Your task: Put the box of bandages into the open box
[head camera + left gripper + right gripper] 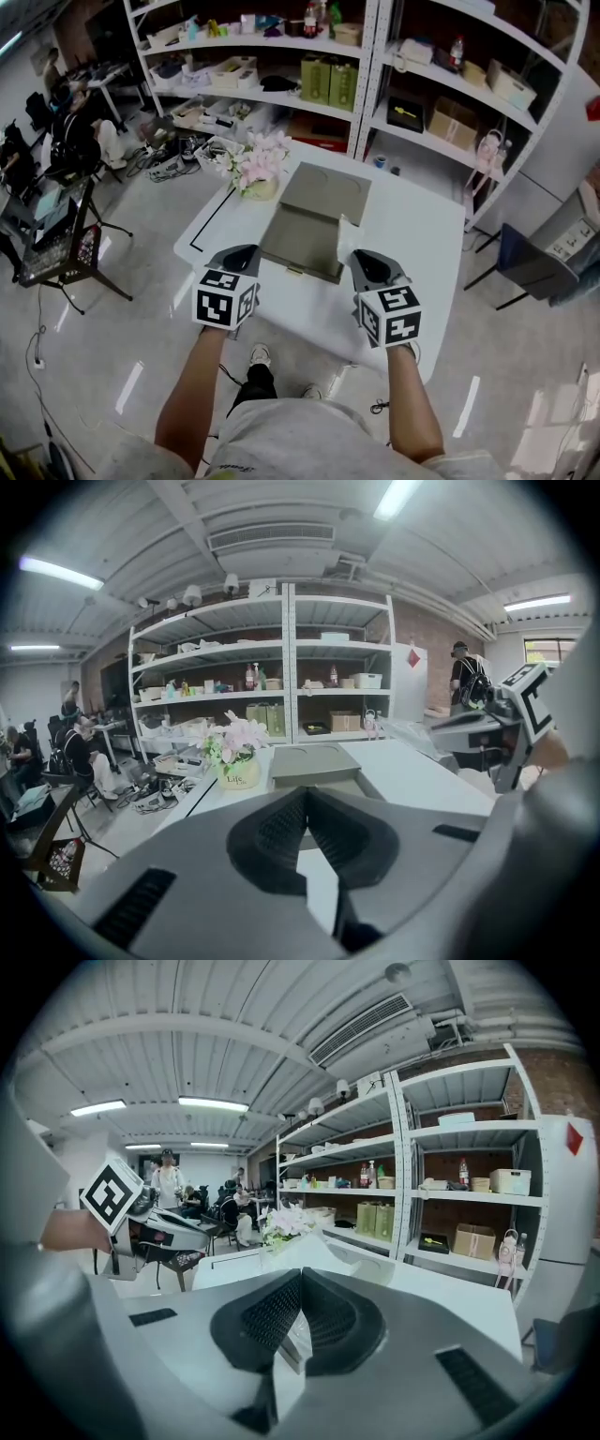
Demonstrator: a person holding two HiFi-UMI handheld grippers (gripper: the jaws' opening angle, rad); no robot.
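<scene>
Overall: we stand at the near edge of a white table (417, 234), a gripper in each hand, both pointing away from us toward the open box (298, 242).
Right gripper (358, 255): its jaws are clamped on the box of bandages (345, 236). In the right gripper view the jaws close at their tips on it (300, 1275).
Box of bandages: a thin white thing that sticks out ahead of the right gripper's jaws (314, 1251). From the head view it sits at the right edge of the open box, raised off the table, and not yet inside the box.
Left gripper (249, 250): jaws together at the tips with nothing between them (305, 792); we see only the table through the gap behind the tips.
Open box: grey, with its lid laid back on the far side (314, 759). It lies between the two grippers and just ahead of them.
Flower pot (259, 171): pink and white blooms, at the far left corner of the open box, near it.
Shelves (375, 66): beyond the table, loaded with cartons and bottles.
</scene>
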